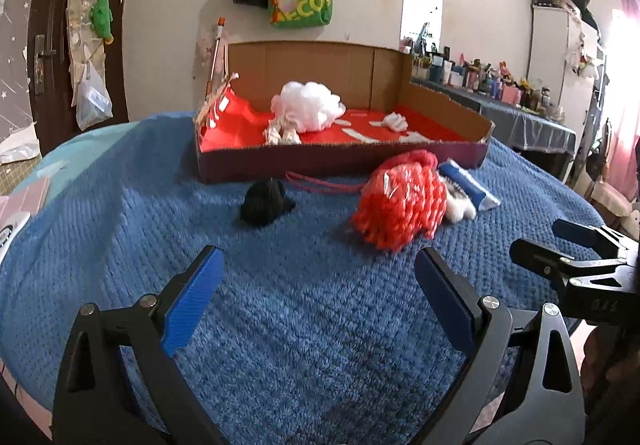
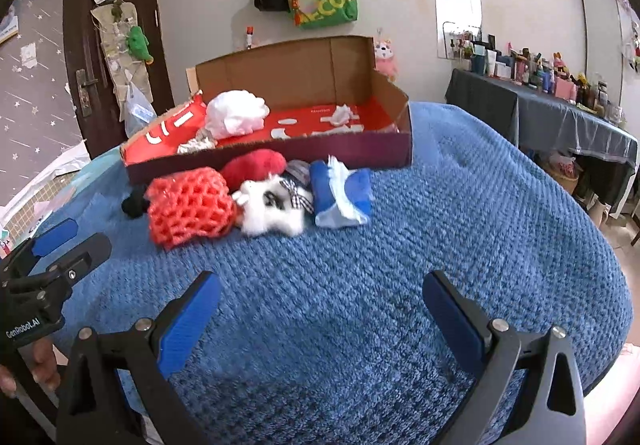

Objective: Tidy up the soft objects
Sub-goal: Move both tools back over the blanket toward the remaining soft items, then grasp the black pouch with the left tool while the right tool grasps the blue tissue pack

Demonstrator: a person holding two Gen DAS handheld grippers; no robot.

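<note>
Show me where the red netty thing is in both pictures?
Left wrist view: the red mesh bundle lies right of centre on the blue blanket, in front of the cardboard box.
Right wrist view: the bundle lies left of centre, beside the white plush toy.
Shared landmark: the cardboard box.

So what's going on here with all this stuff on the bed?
A person holds a two-finger tool in each hand over a blue blanket. The left tool and the right tool are both open and hold nothing. A white puff already sits in the cardboard box. In front of it a red mesh sponge, a white plush toy, a blue pack and a small black item wait on the blanket.
</note>
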